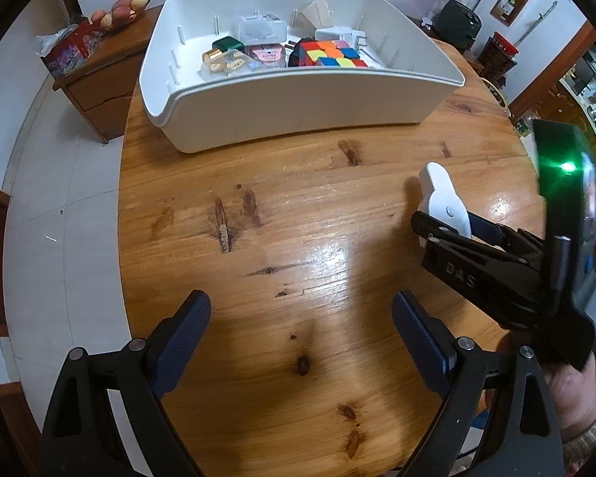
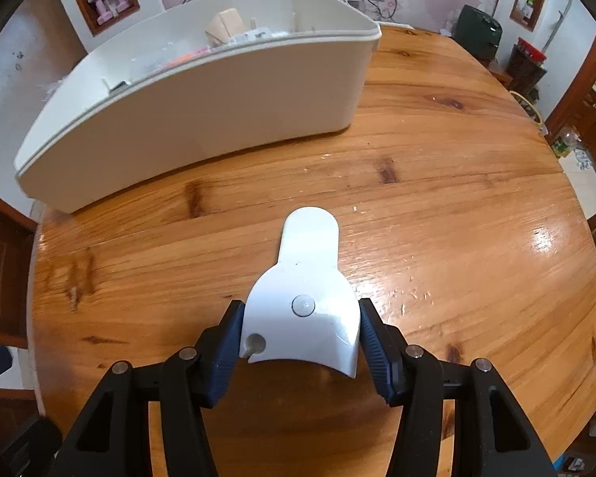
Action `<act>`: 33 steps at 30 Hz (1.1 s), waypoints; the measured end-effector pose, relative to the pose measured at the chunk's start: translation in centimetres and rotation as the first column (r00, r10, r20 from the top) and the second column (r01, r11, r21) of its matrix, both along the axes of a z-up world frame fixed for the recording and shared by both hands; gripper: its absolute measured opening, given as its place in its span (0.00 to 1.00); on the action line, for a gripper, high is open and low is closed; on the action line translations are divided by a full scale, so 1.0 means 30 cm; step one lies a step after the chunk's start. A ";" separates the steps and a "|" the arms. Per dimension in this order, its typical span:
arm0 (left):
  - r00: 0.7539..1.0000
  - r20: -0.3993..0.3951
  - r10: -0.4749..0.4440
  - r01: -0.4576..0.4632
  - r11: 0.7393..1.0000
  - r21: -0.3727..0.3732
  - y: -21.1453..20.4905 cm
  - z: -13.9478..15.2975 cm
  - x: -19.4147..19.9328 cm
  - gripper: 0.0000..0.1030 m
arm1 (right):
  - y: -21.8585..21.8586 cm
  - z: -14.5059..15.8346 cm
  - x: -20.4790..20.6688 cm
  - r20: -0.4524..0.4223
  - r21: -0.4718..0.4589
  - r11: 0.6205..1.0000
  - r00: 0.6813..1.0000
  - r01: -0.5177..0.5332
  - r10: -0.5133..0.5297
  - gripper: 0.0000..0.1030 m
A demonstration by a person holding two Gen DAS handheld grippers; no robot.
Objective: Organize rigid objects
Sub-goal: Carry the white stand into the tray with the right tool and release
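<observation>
A white storage bin (image 1: 298, 107) stands at the far side of the round wooden table (image 1: 298, 238); it also shows in the right wrist view (image 2: 202, 119). Inside it lie a multicoloured cube puzzle (image 1: 329, 55), a green box (image 1: 228, 44), a clear case (image 1: 262, 28) and other small items. My right gripper (image 2: 300, 342) is shut on a white plastic piece (image 2: 304, 302), holding it just above the table; it shows in the left wrist view (image 1: 443, 198) too. My left gripper (image 1: 300, 338) is open and empty over the bare table.
A wooden cabinet (image 1: 99, 79) with a fruit bowl (image 1: 123, 10) stands left of the table. A dark appliance (image 1: 457, 24) and a red-lidded jar (image 1: 498, 53) stand beyond the table's far right edge. White tile floor (image 1: 59, 198) lies to the left.
</observation>
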State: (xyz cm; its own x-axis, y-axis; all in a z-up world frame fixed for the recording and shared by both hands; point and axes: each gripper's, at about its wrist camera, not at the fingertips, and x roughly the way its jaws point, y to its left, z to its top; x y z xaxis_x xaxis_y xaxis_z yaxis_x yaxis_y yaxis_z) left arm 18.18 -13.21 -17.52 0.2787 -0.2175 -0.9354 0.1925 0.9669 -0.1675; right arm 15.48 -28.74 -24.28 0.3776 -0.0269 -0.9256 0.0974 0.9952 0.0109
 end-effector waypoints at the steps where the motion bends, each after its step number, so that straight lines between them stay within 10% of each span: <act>1: 1.000 0.004 0.001 -0.001 1.000 -0.002 -0.001 0.008 0.001 0.91 | 0.003 0.015 -0.005 0.006 0.005 1.000 1.000 -0.006 0.006 0.55; 13: 0.993 0.106 0.053 -0.048 0.998 -0.045 0.029 0.205 0.073 0.91 | 0.001 0.351 0.025 0.164 0.052 0.995 0.984 -0.085 0.075 0.55; 26: 0.945 0.271 0.186 -0.160 0.980 -0.116 0.078 0.486 0.246 0.91 | 0.005 0.771 0.391 0.364 0.022 0.975 0.910 -0.223 0.200 0.55; 33: 0.925 0.281 0.255 -0.225 0.965 -0.135 0.077 0.507 0.307 0.91 | 0.055 0.784 0.625 0.351 0.013 0.959 0.900 -0.282 0.260 0.55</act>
State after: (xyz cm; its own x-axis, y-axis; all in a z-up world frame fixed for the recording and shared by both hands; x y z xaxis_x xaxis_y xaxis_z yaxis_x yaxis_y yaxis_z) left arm 27.39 -10.91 -2.31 0.5930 -0.1962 -0.7810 0.0119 0.9719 -0.2351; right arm 34.23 -27.10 -0.75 0.6555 0.1749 -0.7346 -0.1969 0.9787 0.0573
